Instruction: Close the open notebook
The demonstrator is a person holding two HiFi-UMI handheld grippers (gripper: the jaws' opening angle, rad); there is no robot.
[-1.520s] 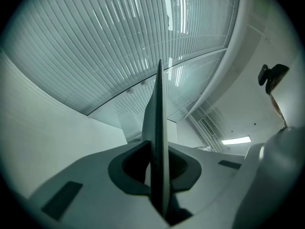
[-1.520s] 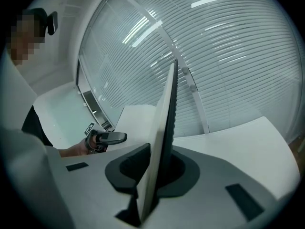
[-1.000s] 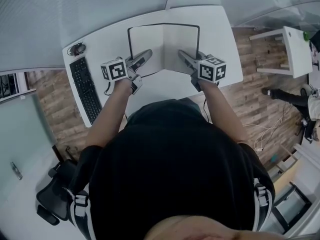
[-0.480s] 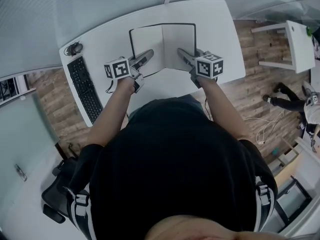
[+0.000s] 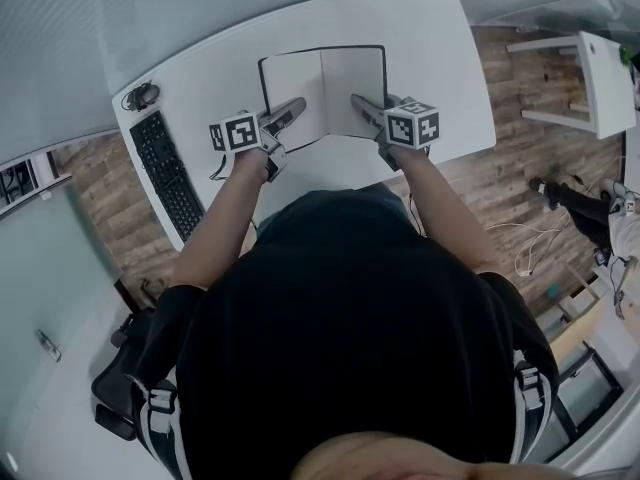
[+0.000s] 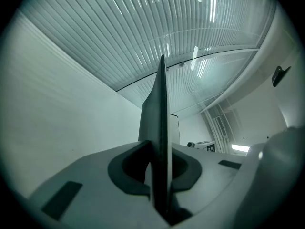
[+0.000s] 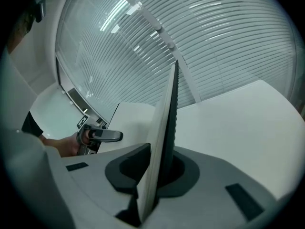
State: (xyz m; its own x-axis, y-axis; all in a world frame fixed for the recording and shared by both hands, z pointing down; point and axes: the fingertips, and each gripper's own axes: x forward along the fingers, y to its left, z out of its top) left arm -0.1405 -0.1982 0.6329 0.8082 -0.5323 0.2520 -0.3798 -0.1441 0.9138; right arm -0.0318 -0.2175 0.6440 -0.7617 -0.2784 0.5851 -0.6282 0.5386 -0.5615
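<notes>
With the notebook (image 5: 322,86) spread open at the middle of the tabletop (image 5: 430,48) and the left tool (image 5: 292,110) and right tool (image 5: 362,108) each clenched on its near edge, uneven pulls might tear it or let one side slip free.

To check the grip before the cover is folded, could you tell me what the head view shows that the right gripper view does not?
Only the head view: the keyboard at the left of the desk, and the whole notebook lying open with a gripper on each half. Only the right gripper view: the right gripper with its jaws shut on the notebook's cover, seen edge-on. Both: the notebook, the white desk and the left gripper.
</notes>
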